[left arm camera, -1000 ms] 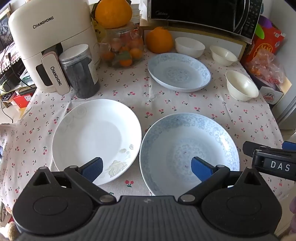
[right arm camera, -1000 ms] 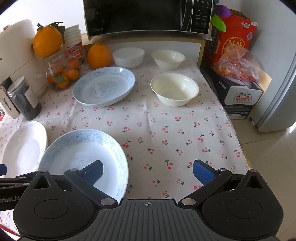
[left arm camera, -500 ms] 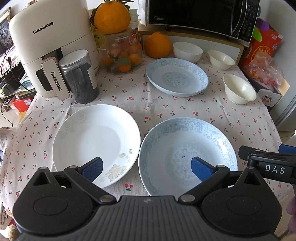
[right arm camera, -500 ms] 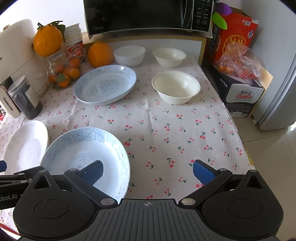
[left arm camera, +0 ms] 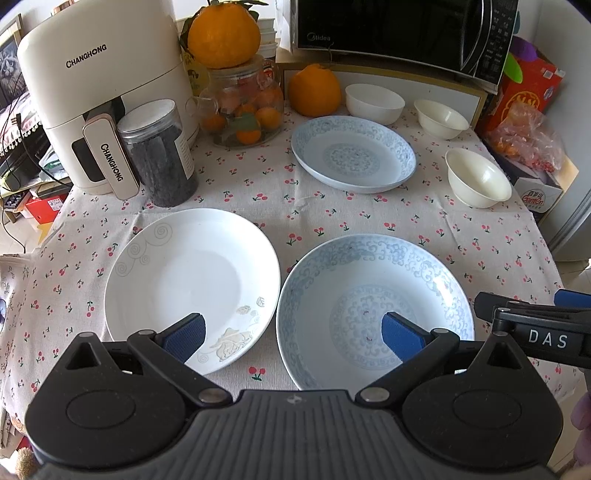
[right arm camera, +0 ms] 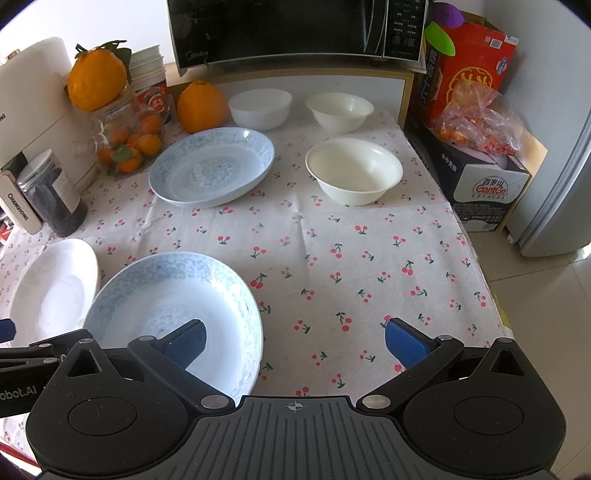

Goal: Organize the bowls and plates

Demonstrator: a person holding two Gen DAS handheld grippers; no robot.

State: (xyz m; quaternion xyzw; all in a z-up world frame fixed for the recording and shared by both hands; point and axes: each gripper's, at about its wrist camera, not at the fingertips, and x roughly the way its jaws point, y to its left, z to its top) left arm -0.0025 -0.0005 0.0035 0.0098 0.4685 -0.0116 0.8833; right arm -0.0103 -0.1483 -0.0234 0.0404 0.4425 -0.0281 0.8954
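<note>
Two grippers hover low over the near edge of the cherry-print tablecloth (right arm camera: 332, 236), side by side, both aimed forward, holding nothing

Left gripper (left arm camera: 293, 332): fingers spread wide. Its left pad (left arm camera: 184, 338) sits over the white plate (left arm camera: 184, 273), its right pad (left arm camera: 400, 338) over the near blue plate (left arm camera: 369, 295); gap between the two plates lies midway between the fingers. Whether pads touch the plates, cannot tell

Right gripper (right arm camera: 295, 341): fingers spread wide. Left pad (right arm camera: 186, 341) over the near blue plate (right arm camera: 166, 295); right pad (right arm camera: 406, 343) over bare cloth

Far blue plate (left arm camera: 352, 153) lies ahead of the left gripper's fingers, empty. Three white bowls, all empty: one (right arm camera: 354, 170) ahead of the right gripper, two (right arm camera: 258, 107) (right arm camera: 340, 109) further back by the microwave shelf (right arm camera: 295, 77)

Glass jar (left arm camera: 243, 107) ahead-left holds small oranges, a big orange (left arm camera: 221, 33) resting on top. Clear canister (left arm camera: 159, 151) beside it holds something dark. Another orange (left arm camera: 314, 90) sits loose on the cloth
</note>
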